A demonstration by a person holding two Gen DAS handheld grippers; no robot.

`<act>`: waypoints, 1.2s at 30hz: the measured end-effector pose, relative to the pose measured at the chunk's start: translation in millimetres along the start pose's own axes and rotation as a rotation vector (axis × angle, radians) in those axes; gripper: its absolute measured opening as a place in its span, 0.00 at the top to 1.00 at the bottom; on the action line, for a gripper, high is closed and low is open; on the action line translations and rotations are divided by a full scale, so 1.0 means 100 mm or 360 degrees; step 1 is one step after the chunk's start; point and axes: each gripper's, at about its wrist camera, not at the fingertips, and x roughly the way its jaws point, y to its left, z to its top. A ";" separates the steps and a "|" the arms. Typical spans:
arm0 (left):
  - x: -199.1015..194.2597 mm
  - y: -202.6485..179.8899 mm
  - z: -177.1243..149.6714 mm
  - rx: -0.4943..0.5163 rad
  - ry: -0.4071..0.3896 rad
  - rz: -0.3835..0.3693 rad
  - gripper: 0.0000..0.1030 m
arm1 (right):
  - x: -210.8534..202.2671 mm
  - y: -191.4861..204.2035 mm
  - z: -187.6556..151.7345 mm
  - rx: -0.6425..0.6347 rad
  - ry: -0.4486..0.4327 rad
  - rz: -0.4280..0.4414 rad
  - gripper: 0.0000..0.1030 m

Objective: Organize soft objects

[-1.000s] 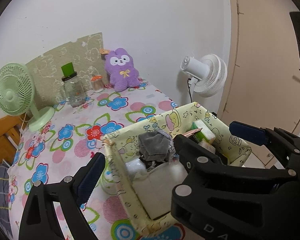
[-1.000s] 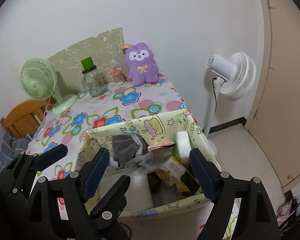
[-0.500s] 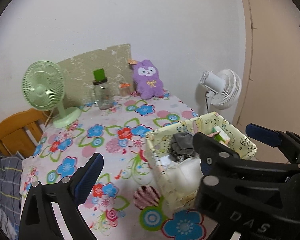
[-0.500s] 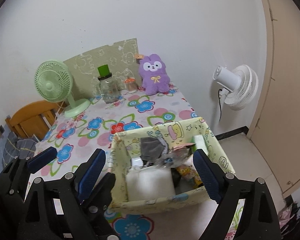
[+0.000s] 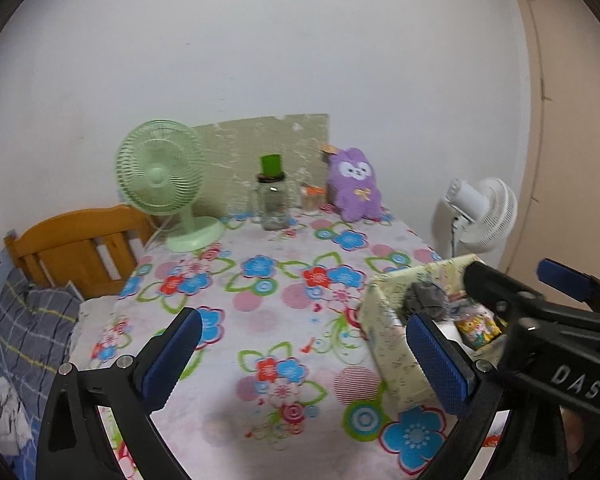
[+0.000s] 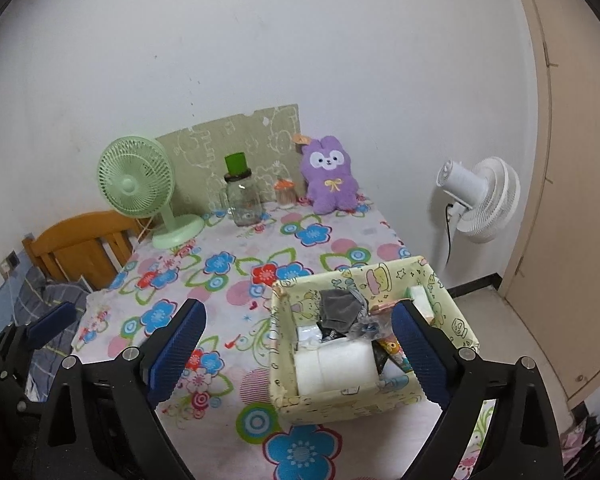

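A pale yellow fabric storage box (image 6: 340, 402) (image 5: 396, 364) stands on the near right of the flowered table. It holds a grey cloth (image 6: 338, 310) (image 5: 426, 298), a white roll (image 6: 336, 370) and snack packets. A purple plush toy (image 6: 332, 178) (image 5: 354, 186) sits against the far wall. My left gripper (image 5: 304, 360) is open and empty, above the table to the left of the box. My right gripper (image 6: 300, 348) is open and empty, in front of the box.
A green desk fan (image 6: 138, 184), a glass jar with a green cup on top (image 6: 242, 196) and a small orange-lidded jar (image 6: 285, 192) stand at the table's back. A white floor fan (image 6: 476, 200) stands at the right. A wooden chair (image 6: 80, 244) is at the left.
Both grippers have pulled back and up from the box. The left one has swung left, so more of the table shows. Nothing on the table has moved.
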 end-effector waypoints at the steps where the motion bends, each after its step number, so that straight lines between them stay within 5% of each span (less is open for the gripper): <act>1: -0.03 0.04 -0.01 -0.0012 -0.0008 0.0012 0.00 | -0.03 0.02 0.00 -0.0006 -0.0008 0.0001 0.07; 16: -0.55 0.49 -0.09 -0.0172 -0.0142 0.0141 0.00 | -0.47 0.23 -0.04 -0.0096 -0.0148 0.0016 0.04; 36: -0.69 0.49 -0.12 -0.0186 -0.0152 0.0118 0.00 | -0.66 0.31 -0.13 -0.0156 -0.0204 0.0023 0.04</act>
